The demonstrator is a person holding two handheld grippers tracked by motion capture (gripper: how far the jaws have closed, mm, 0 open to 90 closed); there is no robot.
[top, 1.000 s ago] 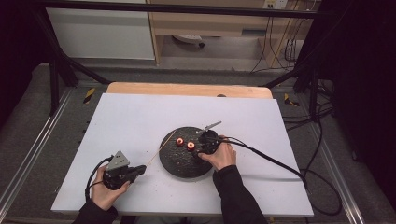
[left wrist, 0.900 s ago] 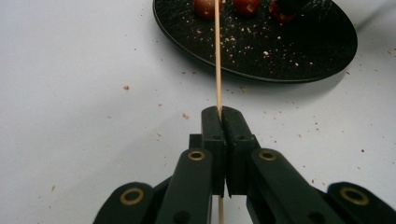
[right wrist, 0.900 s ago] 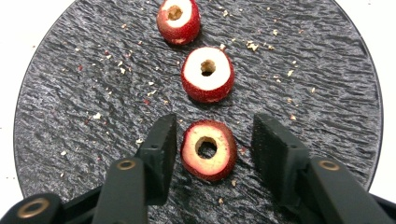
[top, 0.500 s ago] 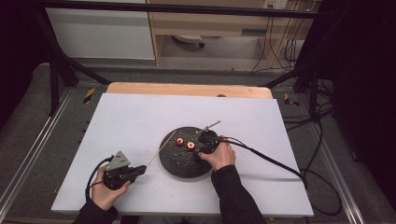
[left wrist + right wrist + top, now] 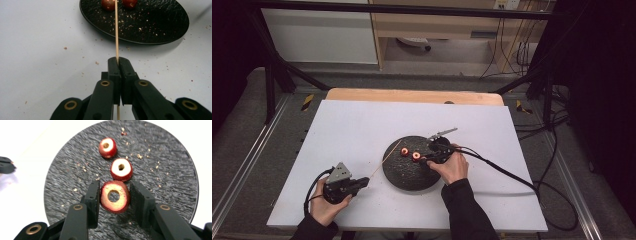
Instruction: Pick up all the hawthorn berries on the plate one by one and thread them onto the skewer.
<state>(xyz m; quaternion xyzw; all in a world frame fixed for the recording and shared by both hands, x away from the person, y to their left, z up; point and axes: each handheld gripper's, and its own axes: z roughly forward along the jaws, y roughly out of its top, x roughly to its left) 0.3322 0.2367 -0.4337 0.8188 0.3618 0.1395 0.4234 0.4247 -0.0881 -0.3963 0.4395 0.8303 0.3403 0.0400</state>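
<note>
Right tool (image 5: 113, 195): jaws just closed onto cored fruit ring (image 5: 114, 196), on plate (image 5: 398, 170) mid-counter.
Left tool (image 5: 119, 62): clamps skewer (image 5: 116, 30); threading looks next.

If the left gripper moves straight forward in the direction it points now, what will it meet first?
Probably the near rim of the black plate. The left gripper, shut on the wooden skewer, points along it toward the plate; the skewer's far end seems to reach the two red fruit pieces first, though depth is unclear.
</note>
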